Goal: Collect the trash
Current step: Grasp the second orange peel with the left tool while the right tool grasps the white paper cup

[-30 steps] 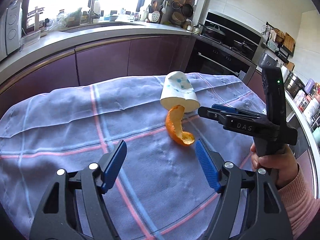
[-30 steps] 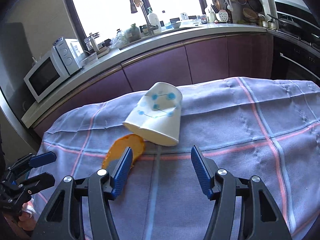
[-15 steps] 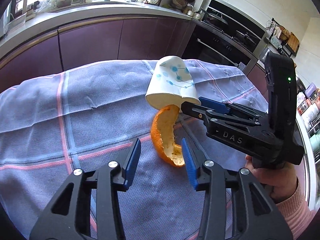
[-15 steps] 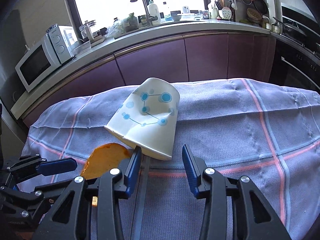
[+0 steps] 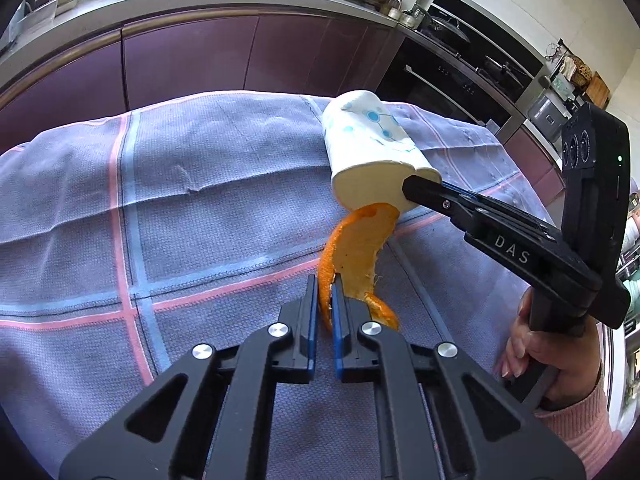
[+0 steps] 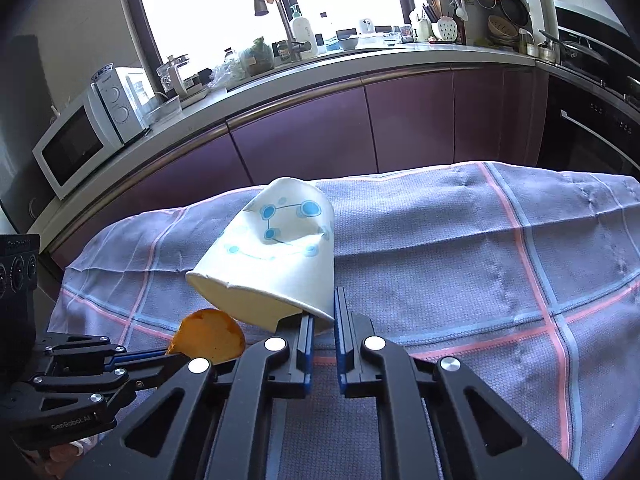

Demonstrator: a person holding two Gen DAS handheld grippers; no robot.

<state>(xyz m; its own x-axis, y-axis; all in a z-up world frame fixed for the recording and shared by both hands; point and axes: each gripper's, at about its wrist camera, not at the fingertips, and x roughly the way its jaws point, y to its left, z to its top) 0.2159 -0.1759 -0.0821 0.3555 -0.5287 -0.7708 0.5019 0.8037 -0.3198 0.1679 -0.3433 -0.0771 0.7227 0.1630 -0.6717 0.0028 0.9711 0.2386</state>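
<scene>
A curled orange peel (image 5: 352, 252) lies on the checked cloth (image 5: 180, 200), its far end touching the mouth of a crushed white paper cup (image 5: 372, 152) with blue dots, lying on its side. My left gripper (image 5: 325, 292) is shut on the near edge of the peel. My right gripper (image 6: 322, 312) is shut on the cup's rim (image 6: 316, 312); in the left wrist view it (image 5: 424, 192) comes in from the right at the cup's mouth. The peel also shows in the right wrist view (image 6: 212, 336), left of the cup (image 6: 276, 256).
The cloth covers a table; its far edge drops toward purple kitchen cabinets (image 6: 360, 128). A microwave (image 6: 84, 136) and sink clutter stand on the counter behind. An oven (image 5: 452, 76) is at the right. The person's hand (image 5: 556, 352) holds the right gripper's handle.
Both grippers moved forward and closed: the left one onto the orange peel, the right one onto the cup's rim. Both were open one second ago.
</scene>
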